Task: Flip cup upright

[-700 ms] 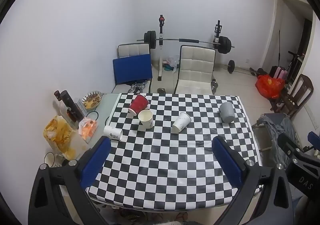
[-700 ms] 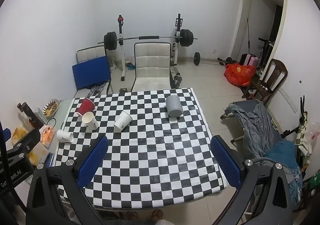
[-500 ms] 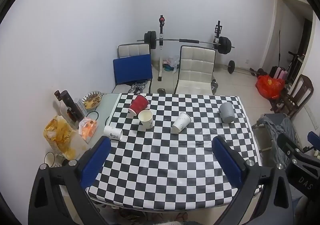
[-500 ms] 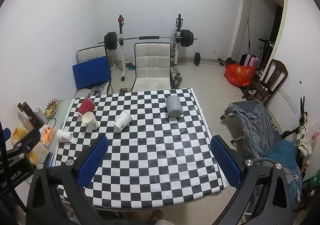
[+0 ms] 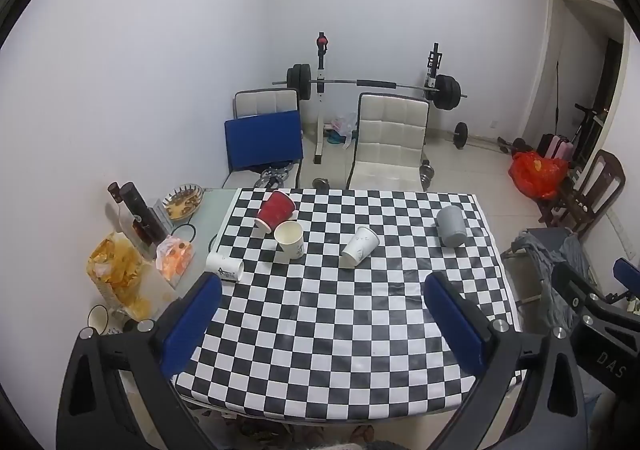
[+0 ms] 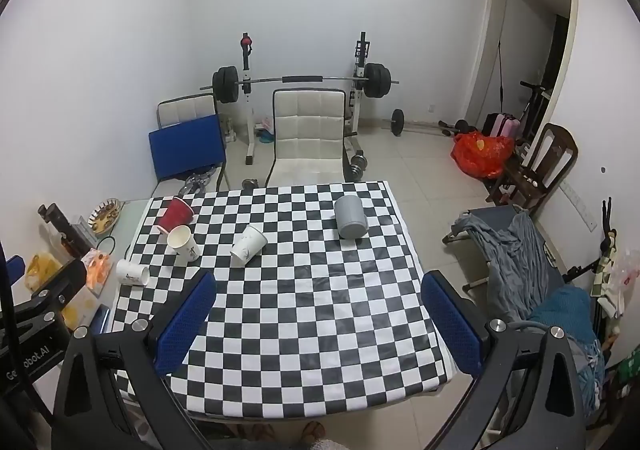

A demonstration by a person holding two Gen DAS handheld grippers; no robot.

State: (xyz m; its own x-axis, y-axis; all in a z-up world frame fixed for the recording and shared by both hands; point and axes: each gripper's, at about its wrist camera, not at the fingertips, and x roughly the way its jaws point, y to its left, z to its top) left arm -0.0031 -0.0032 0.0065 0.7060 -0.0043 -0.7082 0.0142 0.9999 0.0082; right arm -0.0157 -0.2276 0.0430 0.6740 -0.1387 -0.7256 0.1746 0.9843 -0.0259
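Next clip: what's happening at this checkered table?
Nothing is being handled yet. The left gripper and right gripper both hang open above the near edge of the checkered table, holding nothing. Across the far half, the red cup, three white paper cups and the grey cup are not yet upright; most lie on their sides.

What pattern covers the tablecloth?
A black-and-white checkerboard on the tablecloth, clearest in the right wrist view.

Glossy checkered tablecloth [image 5: 340, 330], matt paper cups [image 5: 359, 246], plastic red cup [image 5: 275, 209], grey cup [image 5: 451, 226].
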